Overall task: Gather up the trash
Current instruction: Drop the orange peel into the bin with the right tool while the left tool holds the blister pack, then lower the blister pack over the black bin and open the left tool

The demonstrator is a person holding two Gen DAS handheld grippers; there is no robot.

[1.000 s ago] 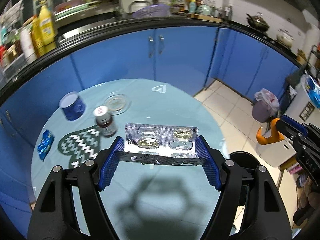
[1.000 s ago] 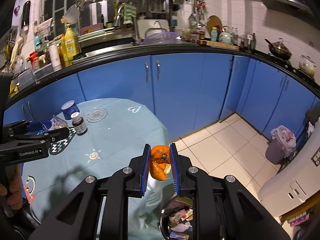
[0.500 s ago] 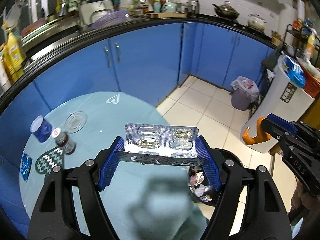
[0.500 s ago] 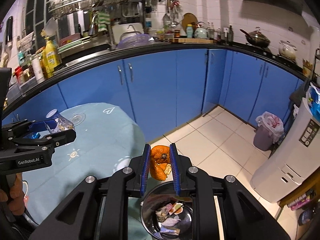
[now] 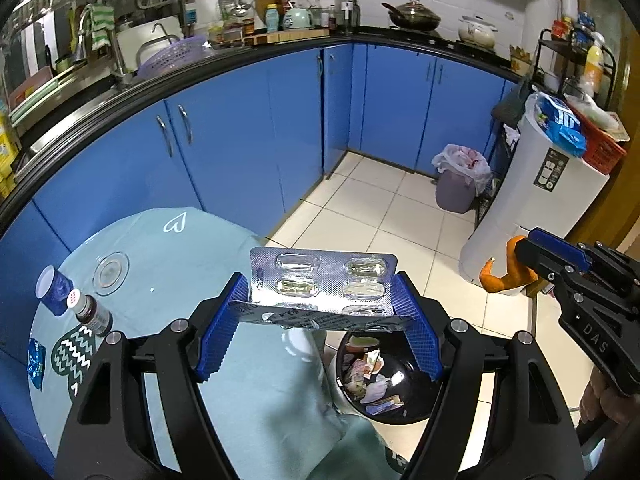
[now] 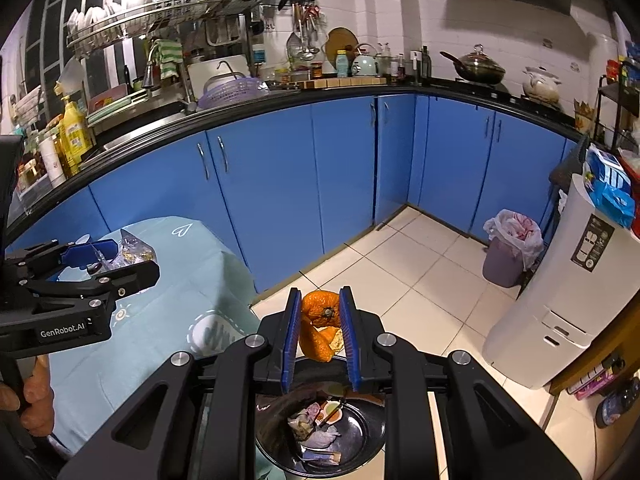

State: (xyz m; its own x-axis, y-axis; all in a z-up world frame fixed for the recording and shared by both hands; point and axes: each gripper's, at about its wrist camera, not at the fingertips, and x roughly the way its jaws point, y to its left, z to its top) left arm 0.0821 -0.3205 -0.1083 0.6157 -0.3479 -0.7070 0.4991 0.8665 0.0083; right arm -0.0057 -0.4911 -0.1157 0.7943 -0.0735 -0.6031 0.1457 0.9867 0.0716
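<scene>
My left gripper (image 5: pixel 320 304) is shut on a silver pill blister pack (image 5: pixel 320 284), held flat over the table's right edge, just above and left of a black trash bin (image 5: pixel 384 376) holding wrappers. My right gripper (image 6: pixel 320 320) is shut on an orange peel (image 6: pixel 318 328) and hangs directly above the same bin (image 6: pixel 324 432). The right gripper with the peel (image 5: pixel 504 276) shows at the right of the left wrist view. The left gripper (image 6: pixel 100 256) shows at the left of the right wrist view.
The round table with a pale green cloth (image 5: pixel 160 264) carries a brown bottle (image 5: pixel 90 312), a blue cup (image 5: pixel 54 288), a glass dish (image 5: pixel 110 268), a zigzag mat (image 5: pixel 74 356) and a blue wrapper (image 5: pixel 35 362). Blue cabinets (image 5: pixel 248 120), a lined bin (image 5: pixel 460 184) and a white appliance (image 5: pixel 532 208) ring the tiled floor.
Both grippers have swung right, away from the table top and toward the floor bin, each keeping its load. The bin has come into view under both.
</scene>
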